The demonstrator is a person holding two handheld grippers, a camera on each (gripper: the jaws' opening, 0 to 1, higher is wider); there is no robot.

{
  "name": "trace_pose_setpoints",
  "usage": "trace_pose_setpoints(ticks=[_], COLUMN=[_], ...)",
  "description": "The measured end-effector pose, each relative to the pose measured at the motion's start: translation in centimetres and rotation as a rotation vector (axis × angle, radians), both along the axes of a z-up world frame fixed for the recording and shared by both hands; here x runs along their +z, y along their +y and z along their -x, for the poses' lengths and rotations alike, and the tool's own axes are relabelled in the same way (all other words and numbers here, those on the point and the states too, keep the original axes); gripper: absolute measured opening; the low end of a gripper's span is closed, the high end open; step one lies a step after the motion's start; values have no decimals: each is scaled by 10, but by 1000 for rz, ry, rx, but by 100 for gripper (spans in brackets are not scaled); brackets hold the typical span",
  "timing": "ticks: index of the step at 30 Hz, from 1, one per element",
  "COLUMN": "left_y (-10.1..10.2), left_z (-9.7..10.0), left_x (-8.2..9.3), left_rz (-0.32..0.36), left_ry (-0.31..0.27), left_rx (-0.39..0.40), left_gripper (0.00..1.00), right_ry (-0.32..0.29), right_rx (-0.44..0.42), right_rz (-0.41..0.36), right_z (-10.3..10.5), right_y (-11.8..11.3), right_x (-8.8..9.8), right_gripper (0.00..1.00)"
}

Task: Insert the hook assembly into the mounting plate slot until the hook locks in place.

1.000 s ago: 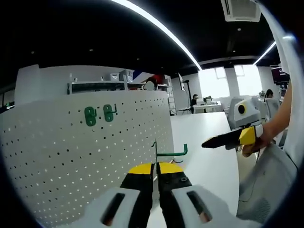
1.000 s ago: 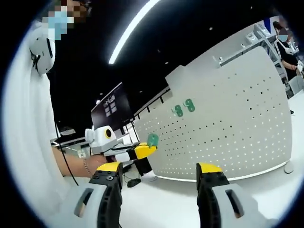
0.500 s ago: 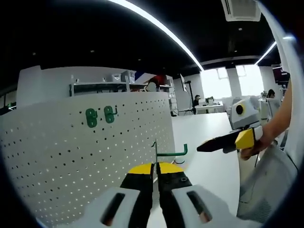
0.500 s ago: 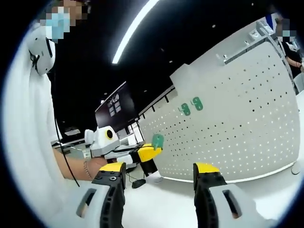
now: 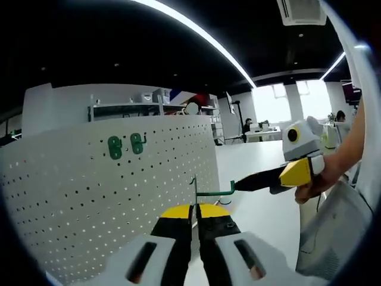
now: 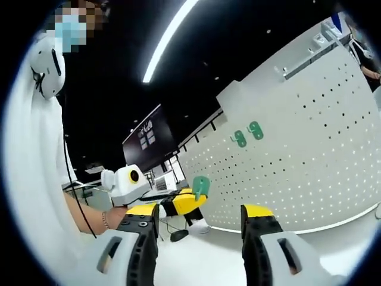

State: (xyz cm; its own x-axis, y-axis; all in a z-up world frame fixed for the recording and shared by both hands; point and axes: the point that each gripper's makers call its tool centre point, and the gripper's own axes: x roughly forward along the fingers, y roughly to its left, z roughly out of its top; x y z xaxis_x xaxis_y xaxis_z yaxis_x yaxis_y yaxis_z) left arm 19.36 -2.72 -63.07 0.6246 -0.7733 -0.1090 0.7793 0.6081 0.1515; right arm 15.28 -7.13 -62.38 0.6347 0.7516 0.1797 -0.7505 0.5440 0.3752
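Observation:
My left gripper (image 5: 194,208) is shut on the thin base of a green hook (image 5: 215,192), whose arm points right and ends in an upturned tip. The white pegboard mounting plate (image 5: 89,196) stands on the left, with two green hooks (image 5: 125,145) mounted high on it. My right gripper (image 5: 280,174) reaches in from the right, its dark jaw tips almost at the hook's tip. In the right gripper view my right gripper (image 6: 199,210) is open, and the left gripper (image 6: 181,202) holds the green hook (image 6: 200,186) just beyond the gap. The pegboard (image 6: 297,173) rises on the right.
A white tabletop (image 5: 262,208) runs along the pegboard's foot. A person's hand (image 5: 315,185) holds the right gripper, and a white sleeve (image 6: 30,179) fills the left side. Desks and monitors stand far behind.
The right gripper has moved left toward the held hook, from well apart to almost touching its tip. The left gripper and the hook have stayed in place.

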Motion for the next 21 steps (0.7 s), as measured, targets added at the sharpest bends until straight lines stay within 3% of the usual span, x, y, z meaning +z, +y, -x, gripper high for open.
trace_pose_setpoints(ticks=[21], left_y=[2], left_z=[-2], left_x=[3], left_rz=[4], left_ry=[-6], left_rx=[11], left_gripper=[2], right_ry=[-8], right_rx=[26], right_rz=[-83], right_z=[-18], right_y=[27], right_x=[19], right_gripper=[48])
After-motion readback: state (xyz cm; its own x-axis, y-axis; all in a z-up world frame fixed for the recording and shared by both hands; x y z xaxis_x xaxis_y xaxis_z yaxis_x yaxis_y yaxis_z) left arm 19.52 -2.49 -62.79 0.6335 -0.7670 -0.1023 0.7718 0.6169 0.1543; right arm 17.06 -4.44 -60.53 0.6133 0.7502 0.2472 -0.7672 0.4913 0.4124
